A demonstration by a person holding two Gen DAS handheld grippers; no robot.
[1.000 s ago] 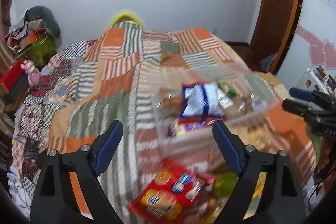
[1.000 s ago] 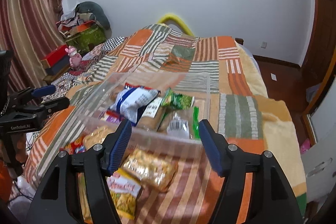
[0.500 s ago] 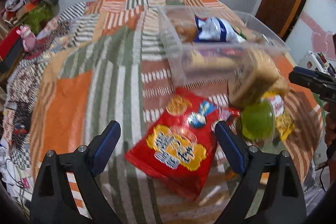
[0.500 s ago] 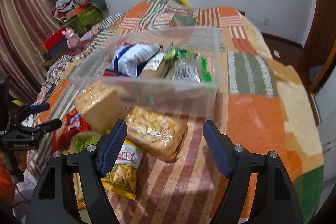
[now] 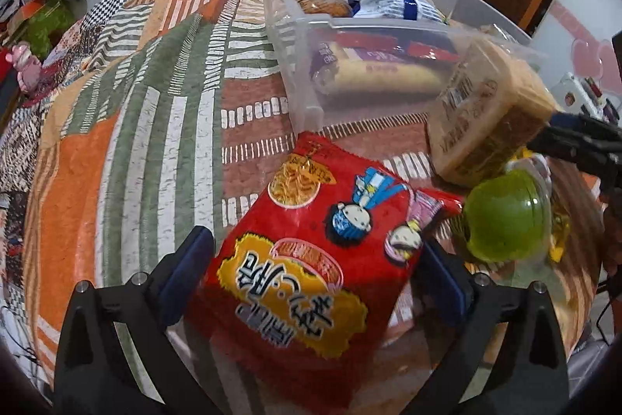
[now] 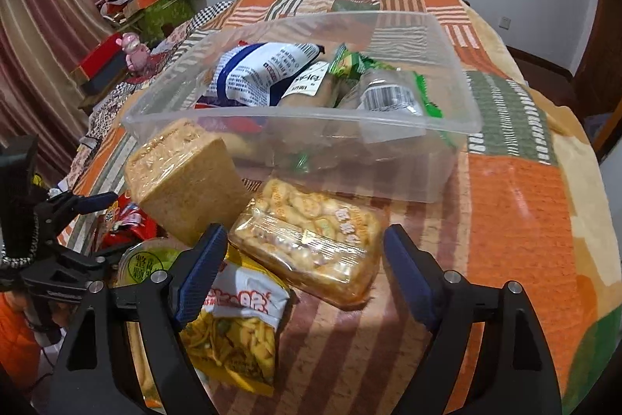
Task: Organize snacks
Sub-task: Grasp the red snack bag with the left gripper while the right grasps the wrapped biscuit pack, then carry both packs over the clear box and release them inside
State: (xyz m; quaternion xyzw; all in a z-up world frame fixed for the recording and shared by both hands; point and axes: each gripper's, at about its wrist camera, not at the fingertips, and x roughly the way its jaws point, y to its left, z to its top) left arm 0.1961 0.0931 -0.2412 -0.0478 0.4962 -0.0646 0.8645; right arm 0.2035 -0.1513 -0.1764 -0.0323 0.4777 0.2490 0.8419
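The left gripper point(image 5: 311, 275) straddles a glossy red foil snack bag with cartoon figures point(image 5: 311, 259) lying flat on the orange-and-green patchwork bedspread point(image 5: 128, 142); its jaws are opening, the bag sits between the blue pads, and they do not yet seem to press it. To take it well, I judge the pads should close across the bag's middle, low enough to catch the puffed body rather than a slippery corner, and gently, since the contents probably crush. The right gripper point(image 6: 305, 269) hangs over a clear-wrapped tray of small round biscuits point(image 6: 311, 236); its jaws too are opening, with the pack between them and nothing gripped. It should square up to the pack's short sides before closing. Near these lie a tan block of wrapped puffed cake point(image 6: 182, 177) leaning against the bin, a green domed jelly cup point(image 5: 505, 216), and a yellow-and-white bag of crisps point(image 6: 237, 325). The clear rectangular plastic bin point(image 6: 447, 158) stands just beyond, already holding a blue-and-white pouch point(image 6: 260, 72), green-wrapped packets point(image 6: 350, 63) and a barcoded clear pack point(image 6: 388, 96), with room left.
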